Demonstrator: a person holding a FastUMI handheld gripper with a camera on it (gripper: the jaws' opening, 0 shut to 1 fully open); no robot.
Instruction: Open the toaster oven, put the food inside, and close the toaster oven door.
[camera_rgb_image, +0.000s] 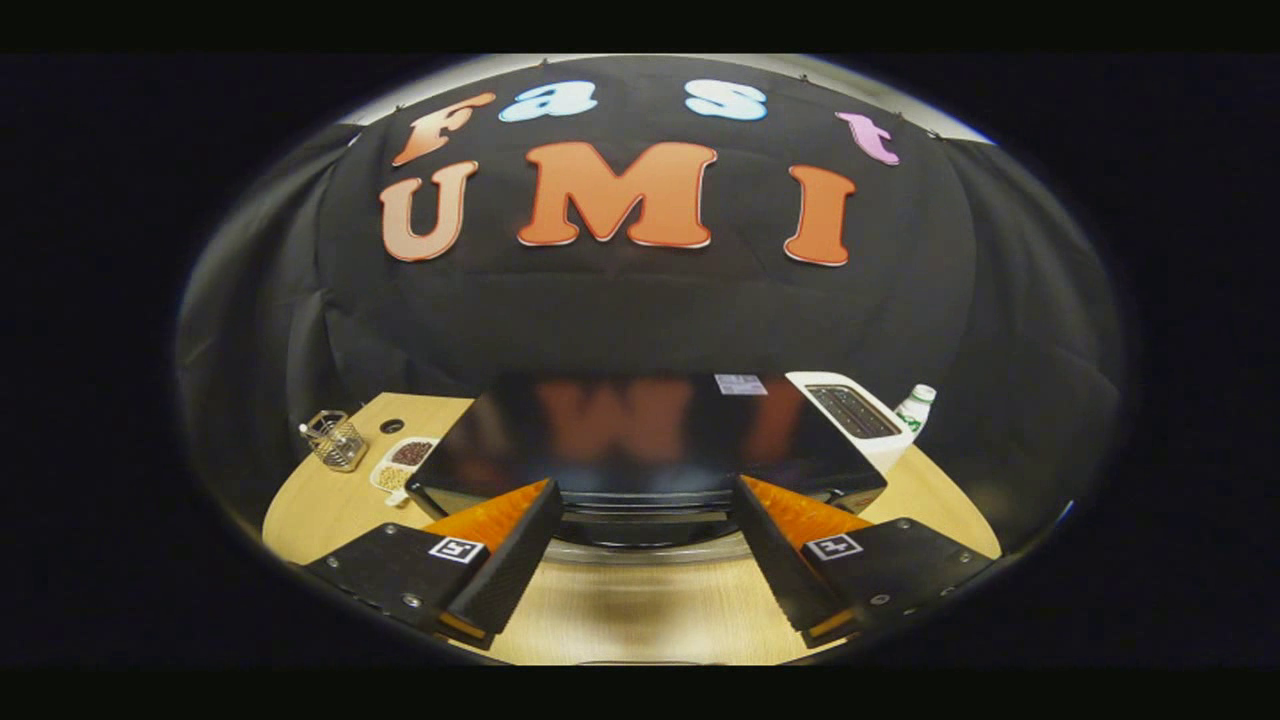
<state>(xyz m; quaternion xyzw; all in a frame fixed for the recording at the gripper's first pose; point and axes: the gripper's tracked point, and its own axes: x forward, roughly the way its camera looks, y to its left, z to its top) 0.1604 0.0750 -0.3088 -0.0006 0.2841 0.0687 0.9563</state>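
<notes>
Glossy black toaster oven (640, 440) sits on the wooden surface (640, 610) just ahead of the gripper (645, 500), fingers spread wide, holding nothing.

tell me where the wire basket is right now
In the gripper view the wire basket stands on the wooden table, beyond and left of the open jaws, beside a small divided dish left of the toaster oven.

A glossy black toaster oven (640, 440) sits on a pale wood-grain table (640, 610). Beside it are a white toaster (855, 415) with dark slots and a white bottle (917, 405) with green label markings.
</notes>
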